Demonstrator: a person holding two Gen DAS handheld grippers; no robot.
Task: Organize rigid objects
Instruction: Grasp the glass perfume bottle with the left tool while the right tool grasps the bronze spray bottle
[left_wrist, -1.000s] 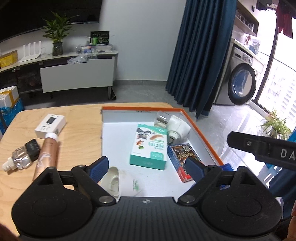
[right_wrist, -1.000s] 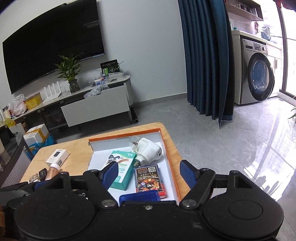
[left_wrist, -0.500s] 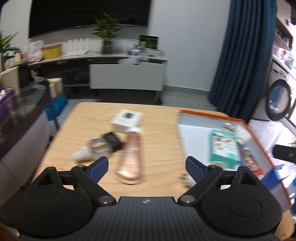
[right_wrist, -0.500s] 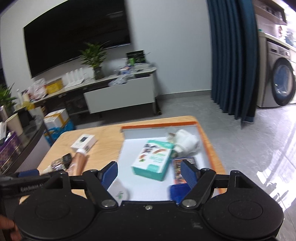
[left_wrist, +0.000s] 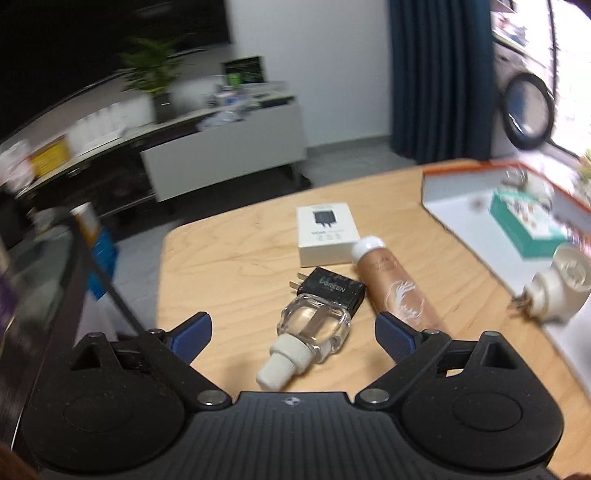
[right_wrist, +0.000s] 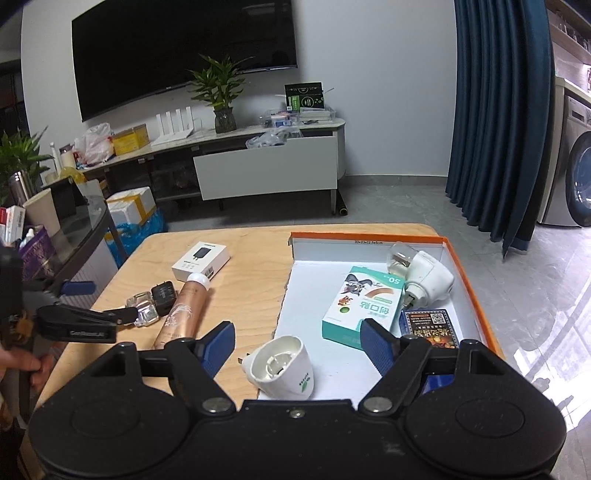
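My left gripper (left_wrist: 293, 334) hovers over the wooden table (left_wrist: 229, 266) with its jaws opening. A clear glass bottle with a white cap (left_wrist: 314, 328) lies between the fingers, untouched. Beside the bottle are a black charger (left_wrist: 330, 295), a copper tube (left_wrist: 399, 291) and a white box (left_wrist: 327, 234). My right gripper (right_wrist: 297, 345) is open over the near left corner of the orange-rimmed tray (right_wrist: 369, 236). A white plug housing (right_wrist: 282, 369) sits between its fingers, apart from the pads. In the tray lie a teal box (right_wrist: 364, 302), a white plug device (right_wrist: 424, 273) and a dark card box (right_wrist: 430, 328).
A glass-topped side table (right_wrist: 85, 221) with cups and boxes stands left of the wooden table. A hand (right_wrist: 29, 362) holds the left gripper (right_wrist: 107, 301) at the table's left edge. A TV cabinet (right_wrist: 266, 170), a blue curtain (right_wrist: 498, 129) and a washing machine (right_wrist: 576, 184) stand behind.
My left gripper has swung left, from over the tray to the loose bottle, charger and tube on the table. The right gripper has also shifted left and sits over the tray's near left corner.
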